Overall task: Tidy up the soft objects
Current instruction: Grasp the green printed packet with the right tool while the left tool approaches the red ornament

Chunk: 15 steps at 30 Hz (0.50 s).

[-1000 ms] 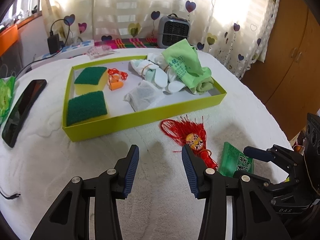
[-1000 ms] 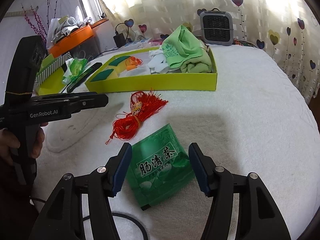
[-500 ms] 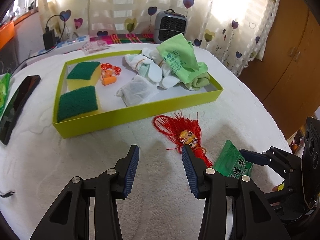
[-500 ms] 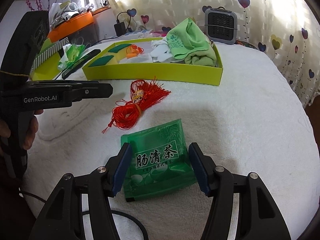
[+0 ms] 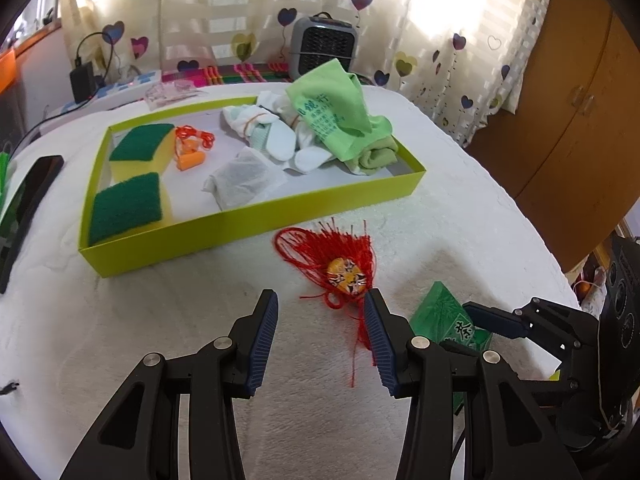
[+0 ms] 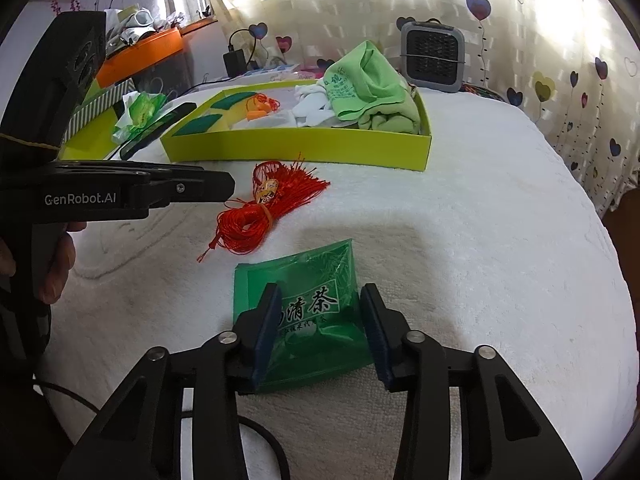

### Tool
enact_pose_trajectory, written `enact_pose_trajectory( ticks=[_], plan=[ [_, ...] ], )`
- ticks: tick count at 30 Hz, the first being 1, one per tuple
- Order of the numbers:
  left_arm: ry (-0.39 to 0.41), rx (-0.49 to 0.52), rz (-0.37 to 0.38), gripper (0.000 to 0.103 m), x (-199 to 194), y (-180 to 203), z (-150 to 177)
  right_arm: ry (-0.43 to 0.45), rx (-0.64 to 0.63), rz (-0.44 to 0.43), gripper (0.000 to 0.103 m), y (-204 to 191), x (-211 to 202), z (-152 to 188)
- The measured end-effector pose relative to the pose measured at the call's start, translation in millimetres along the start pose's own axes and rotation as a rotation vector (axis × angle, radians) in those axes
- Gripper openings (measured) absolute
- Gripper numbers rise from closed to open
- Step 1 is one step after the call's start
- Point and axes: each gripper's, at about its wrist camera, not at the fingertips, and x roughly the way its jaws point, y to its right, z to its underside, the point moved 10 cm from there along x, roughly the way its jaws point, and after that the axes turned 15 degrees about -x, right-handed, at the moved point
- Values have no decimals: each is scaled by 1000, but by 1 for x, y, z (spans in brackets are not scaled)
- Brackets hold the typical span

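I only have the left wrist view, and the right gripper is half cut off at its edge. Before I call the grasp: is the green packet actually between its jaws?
Observer: Yes. In the right wrist view the green packet lies between the fingers of the right gripper. Its jaws have just been closing. I cannot tell whether the pads press on it yet.
Operator: Does the packet overlap the red tassel?
Observer: No. The red tassel lies apart from it, nearer the yellow-green box.
Operator: Anything else near that gripper?
Observer: A black cable curves over the bed below the fingers, on the near side of the packet.
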Motion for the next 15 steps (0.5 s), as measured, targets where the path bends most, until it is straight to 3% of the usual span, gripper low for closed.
enact_pose_trajectory(
  ticks=[7, 15],
  plan=[
    [-6, 2, -7, 43, 2, 4, 2, 28, 15, 20, 23, 5, -6, 0],
    [-20, 11, -20, 43, 9, 10, 5, 62, 25, 29, 19, 7, -12, 0]
  ],
)
